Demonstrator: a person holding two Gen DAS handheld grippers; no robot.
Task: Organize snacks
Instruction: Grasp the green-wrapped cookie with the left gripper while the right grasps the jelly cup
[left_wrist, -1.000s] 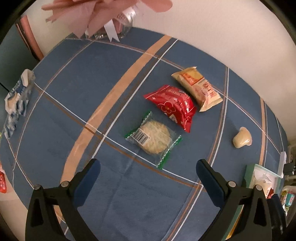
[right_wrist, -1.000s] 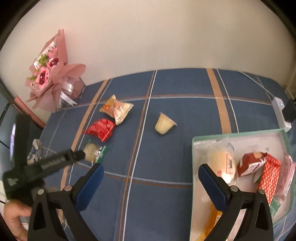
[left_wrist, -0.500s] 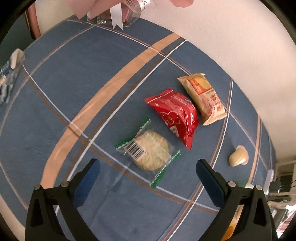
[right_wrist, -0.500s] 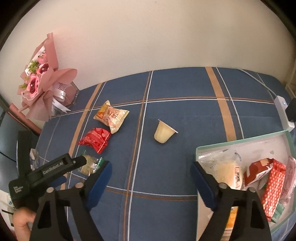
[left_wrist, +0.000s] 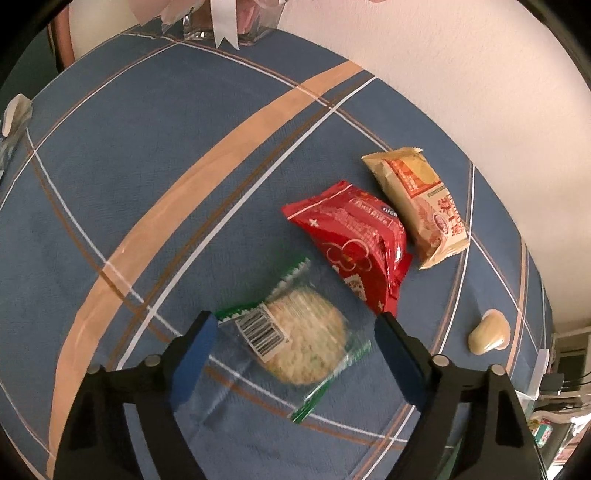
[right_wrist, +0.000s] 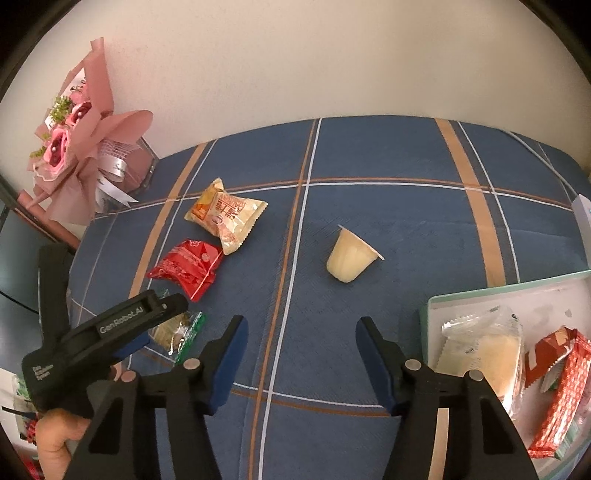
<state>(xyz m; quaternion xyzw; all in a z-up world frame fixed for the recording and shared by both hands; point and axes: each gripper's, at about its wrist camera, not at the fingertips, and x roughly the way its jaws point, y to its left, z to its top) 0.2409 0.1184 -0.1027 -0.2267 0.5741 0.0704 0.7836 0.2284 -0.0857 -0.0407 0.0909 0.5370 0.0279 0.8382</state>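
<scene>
left gripper (left_wrist: 295, 328): jaws closing around blurred crinkly clear-wrapped round cracker (left_wrist: 299, 341), pad contact unclear | right gripper (right_wrist: 301, 325): jaws narrowing, empty

A round rice cracker in a clear wrapper with green ends (left_wrist: 295, 343) lies flat between the left gripper (left_wrist: 295, 332) fingers, barcode up. Just beyond it lies a red snack packet (left_wrist: 354, 243), then a beige packet (left_wrist: 417, 206) touching that. A pale jelly cup (right_wrist: 351, 258) lies tipped on its side, ahead of the right gripper (right_wrist: 299, 332). Right of that gripper, a pale green tray (right_wrist: 480, 291) holds more wrapped snacks.
</scene>
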